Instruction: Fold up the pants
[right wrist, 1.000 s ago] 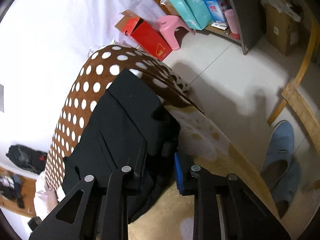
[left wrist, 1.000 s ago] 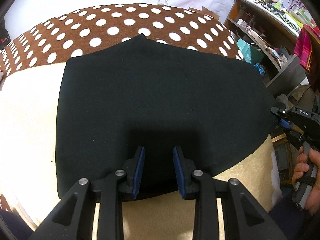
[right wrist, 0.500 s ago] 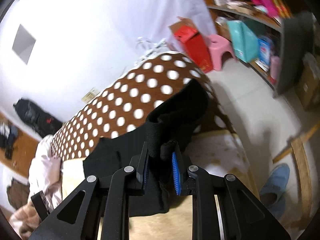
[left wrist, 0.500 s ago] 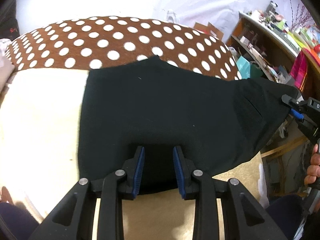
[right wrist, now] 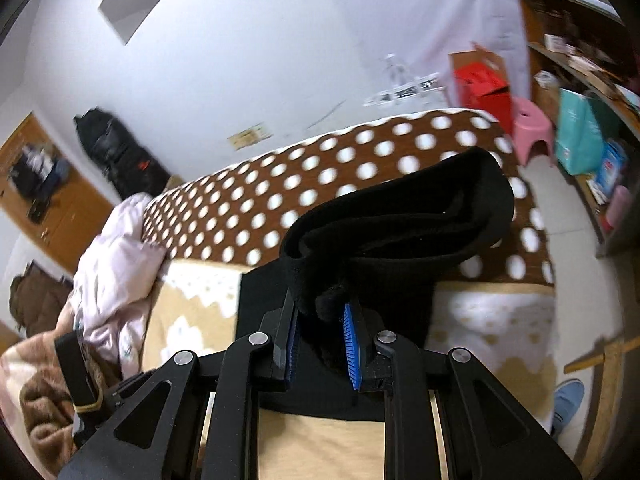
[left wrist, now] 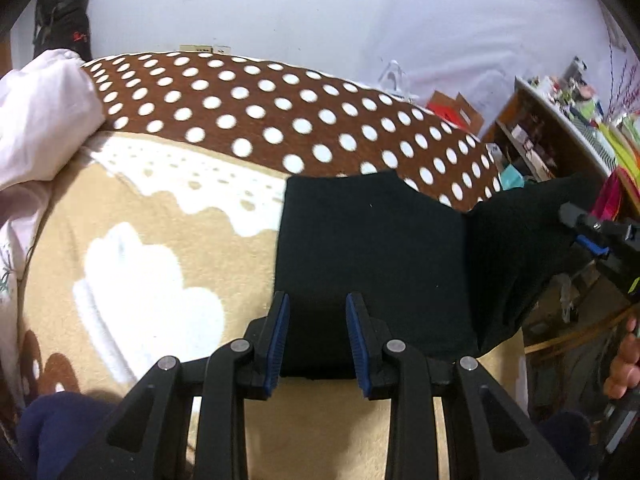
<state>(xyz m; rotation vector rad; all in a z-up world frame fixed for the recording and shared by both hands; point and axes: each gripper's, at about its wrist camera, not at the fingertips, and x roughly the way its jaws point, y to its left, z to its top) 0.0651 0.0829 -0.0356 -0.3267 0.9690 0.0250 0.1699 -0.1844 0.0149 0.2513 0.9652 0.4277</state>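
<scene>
The black pants (left wrist: 372, 248) lie on the tan part of the bed cover (left wrist: 168, 240), their far edge reaching its brown polka-dot band (left wrist: 256, 116). The right gripper (right wrist: 320, 334) pinches the bunched waistband end (right wrist: 400, 216) between narrow jaws and holds it raised off the cover toward the bed's right edge. The left gripper (left wrist: 318, 332) stands open over the pants' near edge, its blue pads (left wrist: 280, 340) clear of the cloth
</scene>
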